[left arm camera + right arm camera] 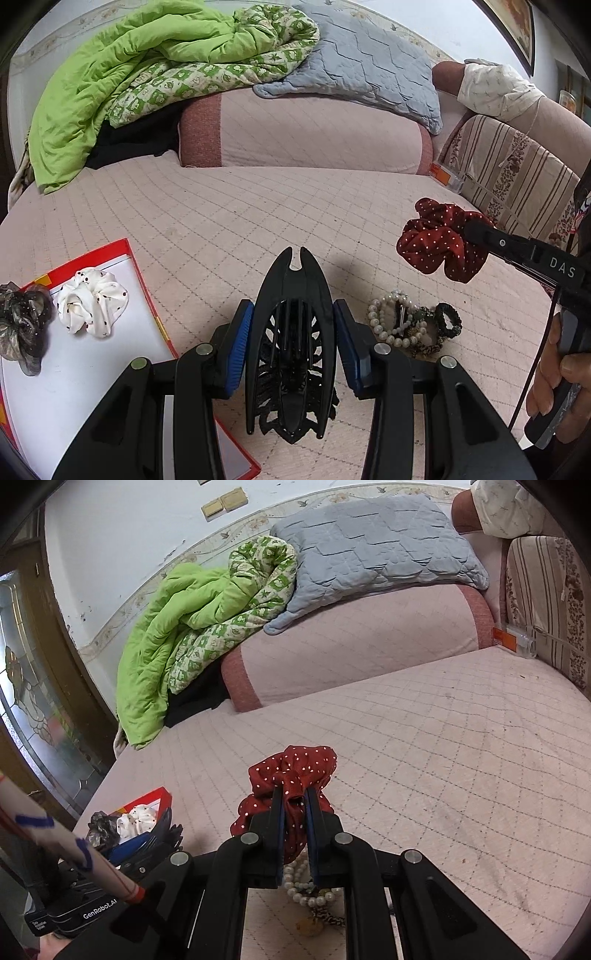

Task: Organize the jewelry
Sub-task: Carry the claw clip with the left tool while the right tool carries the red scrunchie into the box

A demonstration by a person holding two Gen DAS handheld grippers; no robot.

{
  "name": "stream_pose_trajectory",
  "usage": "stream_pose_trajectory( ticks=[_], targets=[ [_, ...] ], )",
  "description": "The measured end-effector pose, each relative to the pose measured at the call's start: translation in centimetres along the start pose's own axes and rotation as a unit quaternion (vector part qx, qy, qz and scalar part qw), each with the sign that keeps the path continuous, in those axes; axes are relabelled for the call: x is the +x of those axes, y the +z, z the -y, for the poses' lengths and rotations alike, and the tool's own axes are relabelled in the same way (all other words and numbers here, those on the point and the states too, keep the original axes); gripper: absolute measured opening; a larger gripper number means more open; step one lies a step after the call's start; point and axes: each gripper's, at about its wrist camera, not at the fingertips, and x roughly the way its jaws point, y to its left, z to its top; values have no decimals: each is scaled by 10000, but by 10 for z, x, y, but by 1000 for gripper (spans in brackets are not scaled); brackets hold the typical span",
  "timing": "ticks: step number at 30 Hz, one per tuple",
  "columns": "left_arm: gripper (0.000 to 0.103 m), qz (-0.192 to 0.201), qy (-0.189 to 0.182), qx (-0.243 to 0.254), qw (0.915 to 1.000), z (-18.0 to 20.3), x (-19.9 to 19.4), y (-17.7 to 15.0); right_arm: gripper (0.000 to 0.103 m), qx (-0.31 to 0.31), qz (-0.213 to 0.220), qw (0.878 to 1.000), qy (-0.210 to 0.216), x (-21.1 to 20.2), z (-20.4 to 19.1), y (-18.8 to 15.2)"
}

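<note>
My left gripper (293,308) is shut on a black hair claw (291,354), its blue pads pressing both sides of it just above the pink bedspread. At the right, my right gripper (480,229) holds a red polka-dot scrunchie (436,240) up in the air. The right wrist view shows that scrunchie (295,771) pinched between the shut fingers of the right gripper (294,794). Below it lies a pile of pearl bracelets (391,317) with a black hair tie (448,319). A red-edged white box (110,369) at the left holds a white dotted scrunchie (92,302) and a dark grey one (22,321).
A green quilt (129,74), a grey pillow (362,62) and a pink bolster (303,133) line the back of the bed. A striped cushion (517,177) stands at the right. A person's hand (554,373) grips the right tool.
</note>
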Motion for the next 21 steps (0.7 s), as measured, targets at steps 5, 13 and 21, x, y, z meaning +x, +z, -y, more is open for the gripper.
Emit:
stream_pose_trajectory(
  ticks=[5,13,21],
  targets=[
    [42,40,49,-41,10000,-6,-6,-1,11,-54,-50,9999,80,5,-10,-2],
    [42,102,160,-184,9996,-26,-18,-1,11,-123,-119,9995,284,17,-33,-4],
    [42,218,358,-536,9977,-68,-41,-3,11,-269,-199,9975,628,36,-76,-14]
  ],
)
